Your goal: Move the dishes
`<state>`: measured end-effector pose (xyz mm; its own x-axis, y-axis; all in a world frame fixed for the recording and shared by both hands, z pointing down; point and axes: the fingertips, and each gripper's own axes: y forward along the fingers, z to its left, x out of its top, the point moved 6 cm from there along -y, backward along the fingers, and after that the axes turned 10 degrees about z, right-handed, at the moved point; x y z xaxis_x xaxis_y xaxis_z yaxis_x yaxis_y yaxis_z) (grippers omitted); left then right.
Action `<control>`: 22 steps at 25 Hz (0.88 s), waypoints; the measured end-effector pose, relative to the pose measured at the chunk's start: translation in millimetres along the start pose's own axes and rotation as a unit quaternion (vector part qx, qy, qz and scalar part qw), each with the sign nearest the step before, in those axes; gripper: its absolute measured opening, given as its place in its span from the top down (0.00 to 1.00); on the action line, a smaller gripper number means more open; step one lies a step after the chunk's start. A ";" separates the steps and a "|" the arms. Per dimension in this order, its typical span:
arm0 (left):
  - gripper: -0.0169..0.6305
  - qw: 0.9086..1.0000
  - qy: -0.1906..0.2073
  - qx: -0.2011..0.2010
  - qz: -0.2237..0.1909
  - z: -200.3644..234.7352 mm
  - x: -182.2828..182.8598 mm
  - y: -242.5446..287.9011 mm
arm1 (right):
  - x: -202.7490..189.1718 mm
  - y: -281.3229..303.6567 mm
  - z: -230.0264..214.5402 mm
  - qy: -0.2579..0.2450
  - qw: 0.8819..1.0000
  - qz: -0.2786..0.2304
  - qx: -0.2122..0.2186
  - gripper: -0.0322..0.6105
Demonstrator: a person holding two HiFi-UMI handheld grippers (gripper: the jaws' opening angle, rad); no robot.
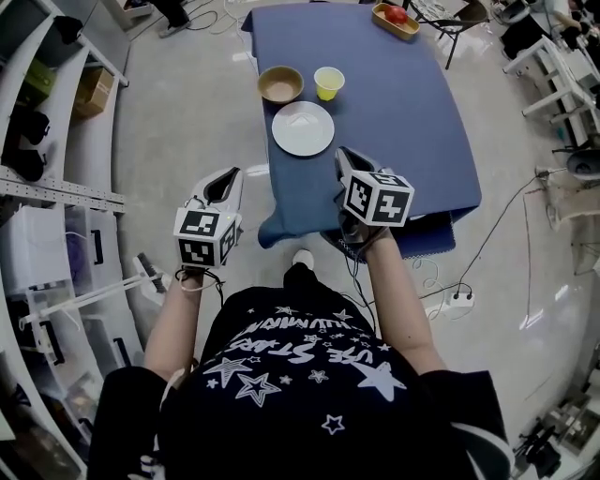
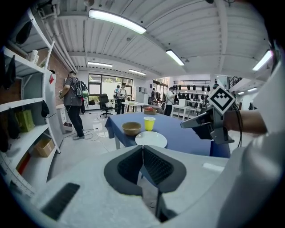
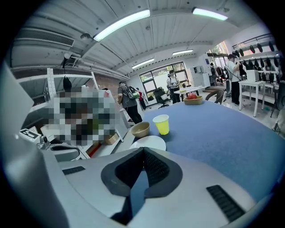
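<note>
Three dishes sit on the blue-covered table: a wooden bowl, a yellow cup and a white plate closest to me. My left gripper hangs over the floor, left of the table's near corner. Its jaws are shut and hold nothing. My right gripper hovers over the table's near edge just right of the plate, also shut and empty. The left gripper view shows the bowl, cup and plate ahead. The right gripper view shows the same bowl, cup and plate.
A wooden basket with a red item stands at the table's far end. White shelving lines the left side. A power strip and cables lie on the floor at right. People stand in the background by other tables.
</note>
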<state>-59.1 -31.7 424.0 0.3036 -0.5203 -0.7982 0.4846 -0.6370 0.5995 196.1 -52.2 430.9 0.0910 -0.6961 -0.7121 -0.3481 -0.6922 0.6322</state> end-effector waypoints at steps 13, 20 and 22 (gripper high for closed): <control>0.94 0.999 0.004 -0.040 -0.003 9.8 -51.5 -63.0 | -51.2 -42.8 69.0 0.005 1.000 -0.009 -0.026 0.95; 0.94 0.998 0.014 -0.062 -0.015 0.1 -74.9 -99.6 | -88.2 -80.1 98.2 0.010 0.998 -0.024 -0.050 0.95; 0.94 0.998 0.015 -0.066 -0.015 -1.6 -84.7 -112.4 | -100.5 -89.6 109.3 0.008 0.998 -0.025 -0.054 0.95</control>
<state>-138.0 84.9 424.2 0.3103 -0.4840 -0.8182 0.5969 -0.5707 0.5639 116.1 100.5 412.5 0.1212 -0.6629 -0.7388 -0.2397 -0.7418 0.6263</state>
